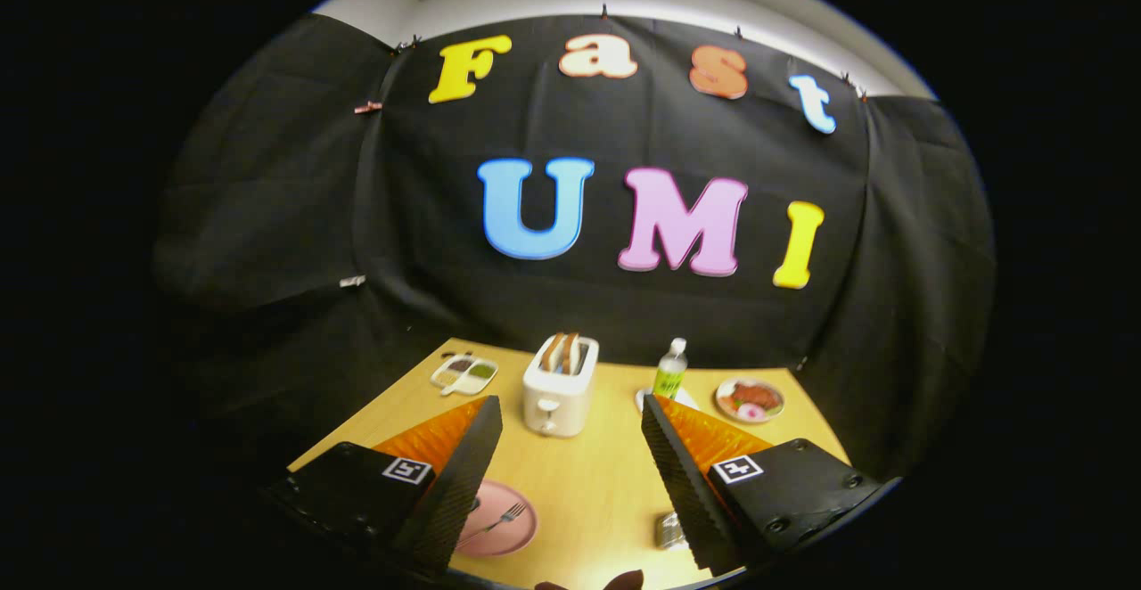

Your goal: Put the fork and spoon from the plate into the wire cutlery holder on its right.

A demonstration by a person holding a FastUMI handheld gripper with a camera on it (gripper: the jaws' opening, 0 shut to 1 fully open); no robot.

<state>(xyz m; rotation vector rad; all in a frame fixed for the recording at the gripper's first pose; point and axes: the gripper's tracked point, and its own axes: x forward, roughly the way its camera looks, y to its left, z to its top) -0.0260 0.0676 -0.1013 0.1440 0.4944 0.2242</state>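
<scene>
We see the gripper [570,447] held above the table [579,483], its 2 fingers spread wide apart and holding nothing. The pink plate [513,532] lies near, low and left, partly hidden by the left finger [455,483]; the fork [501,519] rests on it, the spoon unclear. The wire cutlery holder [670,530] sits by the right finger [682,483]. We judge the risk to be a blind descent: the finger could nudge the plate or miss the thin fork.
</scene>
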